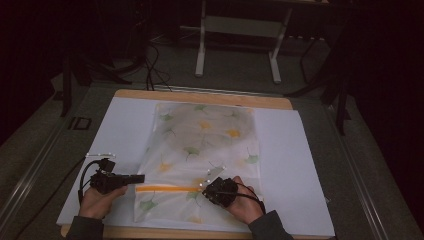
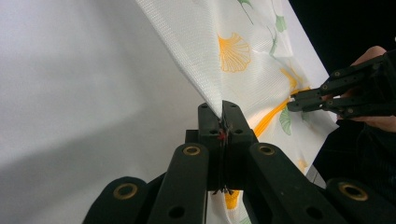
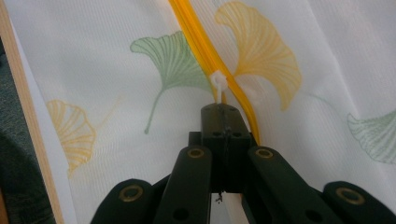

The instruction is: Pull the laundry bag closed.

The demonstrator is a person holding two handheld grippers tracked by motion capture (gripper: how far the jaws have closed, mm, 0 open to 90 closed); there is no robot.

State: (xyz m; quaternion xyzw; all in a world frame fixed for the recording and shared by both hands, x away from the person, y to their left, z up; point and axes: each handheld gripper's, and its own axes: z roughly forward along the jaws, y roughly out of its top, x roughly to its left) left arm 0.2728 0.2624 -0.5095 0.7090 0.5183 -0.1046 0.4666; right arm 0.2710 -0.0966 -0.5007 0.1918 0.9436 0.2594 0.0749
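A translucent zippered bag (image 1: 200,160) printed with green and yellow ginkgo leaves lay flat on a white sheet (image 1: 120,135) that covered a wooden table (image 1: 200,95). An orange zipper (image 1: 167,189) ran across the bag near the edge closest to the person. In the high view the left gripper (image 1: 131,179) pointed rightwards at the bag's left edge, level with the zipper's end, and the left hand (image 1: 97,200) held it from below. In the left gripper view its jaws were clenched on the mesh edge of the bag (image 2: 219,51), which rose from between the fingertips (image 2: 232,112), with the other gripper (image 2: 299,100) farther off at the zipper (image 2: 271,114). The right gripper (image 1: 204,184) sat at the zipper's right end, held by the right hand (image 1: 245,202). In the right gripper view its jaws were closed together on the white zipper pull (image 3: 218,86), whose slider sat on the orange zipper (image 3: 196,32) between a green leaf and a yellow one. The table's wooden edge (image 3: 28,116) showed at that view's left.
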